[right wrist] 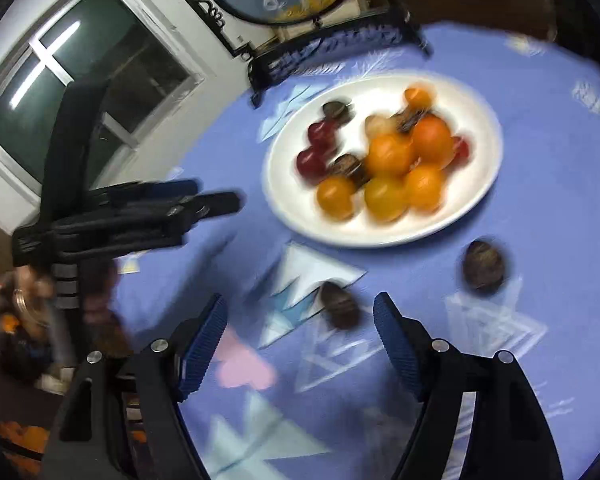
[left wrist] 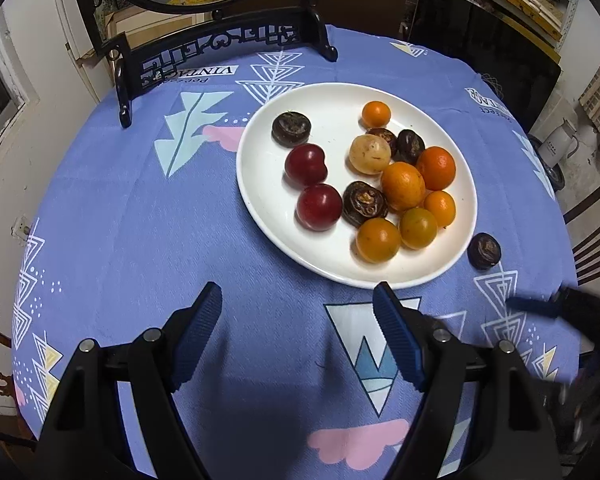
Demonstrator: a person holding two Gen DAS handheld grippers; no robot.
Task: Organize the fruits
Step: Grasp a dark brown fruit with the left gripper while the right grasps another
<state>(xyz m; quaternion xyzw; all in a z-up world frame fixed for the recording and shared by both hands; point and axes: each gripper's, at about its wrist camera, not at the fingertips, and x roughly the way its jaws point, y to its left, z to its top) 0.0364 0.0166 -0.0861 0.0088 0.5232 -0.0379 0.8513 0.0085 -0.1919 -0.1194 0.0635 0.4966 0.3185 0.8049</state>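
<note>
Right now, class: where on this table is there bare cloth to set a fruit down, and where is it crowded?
Free: the cloth left of the white plate, reaching the black carved stand; also the plate's left part beside the red plums. Crowded: the plate's right half, piled with oranges, and the cloth near the loose dark fruits.

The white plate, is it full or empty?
Partly full: the white plate holds red, orange and dark brown fruits, with bare space left.

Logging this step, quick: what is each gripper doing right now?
Left gripper: open, holding nothing.
Right gripper: open, holding nothing.
</note>
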